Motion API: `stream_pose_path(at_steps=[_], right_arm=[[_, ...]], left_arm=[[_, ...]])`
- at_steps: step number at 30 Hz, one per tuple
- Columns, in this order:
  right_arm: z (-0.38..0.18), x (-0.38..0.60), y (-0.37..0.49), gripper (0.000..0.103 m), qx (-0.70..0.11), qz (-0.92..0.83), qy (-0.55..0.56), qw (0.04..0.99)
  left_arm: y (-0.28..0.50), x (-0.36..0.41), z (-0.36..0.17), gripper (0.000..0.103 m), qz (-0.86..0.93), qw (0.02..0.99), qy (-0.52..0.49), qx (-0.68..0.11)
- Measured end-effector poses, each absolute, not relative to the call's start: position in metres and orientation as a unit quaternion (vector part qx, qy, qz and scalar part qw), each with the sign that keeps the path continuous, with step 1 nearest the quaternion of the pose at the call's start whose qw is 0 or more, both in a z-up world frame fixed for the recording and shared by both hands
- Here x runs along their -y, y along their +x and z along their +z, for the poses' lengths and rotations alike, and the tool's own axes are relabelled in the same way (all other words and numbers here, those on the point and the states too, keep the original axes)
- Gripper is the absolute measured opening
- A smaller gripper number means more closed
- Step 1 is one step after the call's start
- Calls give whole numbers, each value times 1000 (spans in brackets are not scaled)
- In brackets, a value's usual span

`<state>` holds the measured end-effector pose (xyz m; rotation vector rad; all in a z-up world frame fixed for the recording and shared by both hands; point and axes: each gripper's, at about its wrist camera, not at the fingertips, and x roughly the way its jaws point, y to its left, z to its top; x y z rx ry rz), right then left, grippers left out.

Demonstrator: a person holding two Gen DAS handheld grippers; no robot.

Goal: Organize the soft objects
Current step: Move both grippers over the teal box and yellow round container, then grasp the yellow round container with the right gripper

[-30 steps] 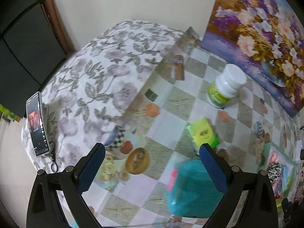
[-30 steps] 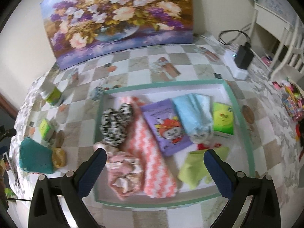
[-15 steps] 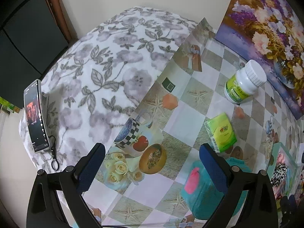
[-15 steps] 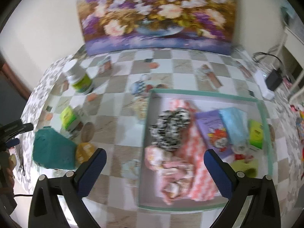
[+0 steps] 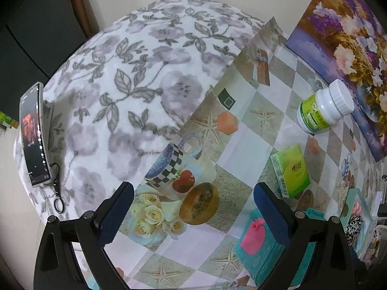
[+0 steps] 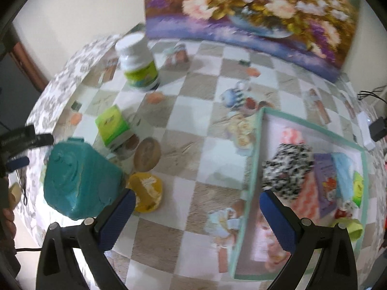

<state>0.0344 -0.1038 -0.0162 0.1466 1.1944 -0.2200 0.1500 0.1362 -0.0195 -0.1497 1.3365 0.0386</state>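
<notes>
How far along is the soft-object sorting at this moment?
Mostly done: the green-rimmed tray already holds a black-and-white spotted cloth, pink chevron cloth and purple packet. Nothing is in hand: left gripper and right gripper are open. The green tissue pack lies outside the tray.

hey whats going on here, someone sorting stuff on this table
A person holds a hand-held gripper in each hand; both the left hand-held gripper and the right hand-held gripper are open and empty above the checkered table. A green-rimmed tray already holds several cloth pieces, including a black-and-white one. Outside it sit a teal pouch, a green packet and a white bottle.
</notes>
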Motion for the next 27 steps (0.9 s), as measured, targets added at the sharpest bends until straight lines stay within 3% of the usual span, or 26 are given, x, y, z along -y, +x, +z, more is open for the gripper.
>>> stream_pose_path(at_steps=[17,27], right_arm=[[-56,63,41,103,-575,-39,-25,817],[-63,52,45,89,-572,-19,-50,818]], left_arm=[[154,-128,-34,99,14,771,-59,-634],[156,-117,-36,99,10,772,-44,-634]])
